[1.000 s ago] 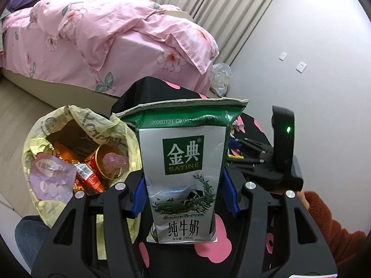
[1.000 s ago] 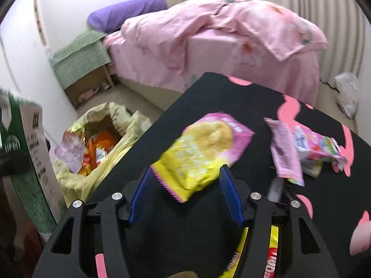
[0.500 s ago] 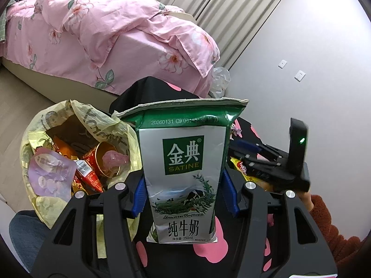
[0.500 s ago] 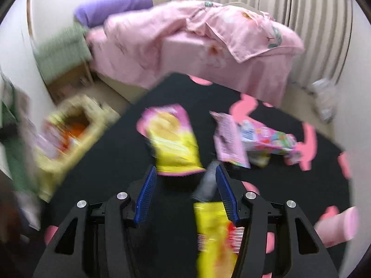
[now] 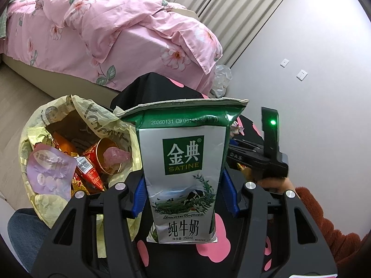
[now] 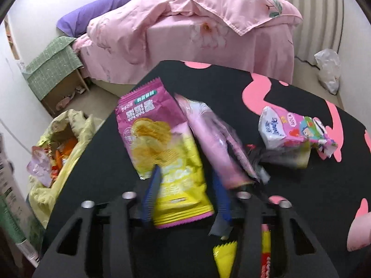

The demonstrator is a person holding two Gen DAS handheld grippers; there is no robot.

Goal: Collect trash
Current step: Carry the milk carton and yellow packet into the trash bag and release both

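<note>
My left gripper is shut on a green and silver milk carton, held upright beside the open yellow trash bag, which holds several wrappers. The carton's edge and the bag also show at the left of the right wrist view. My right gripper is open, its blue fingers astride the lower end of a pink and yellow chip bag lying on the black table. The right gripper also shows in the left wrist view.
A pink wrapper, a crumpled colourful packet and a yellow and red wrapper lie on the table. A pink bed stands behind it, a small cloth-covered cabinet at the left, a white plastic bag on the floor.
My right gripper has swung over the table and come down around the chip bag. My left gripper holds the carton nearly still beside the trash bag.
</note>
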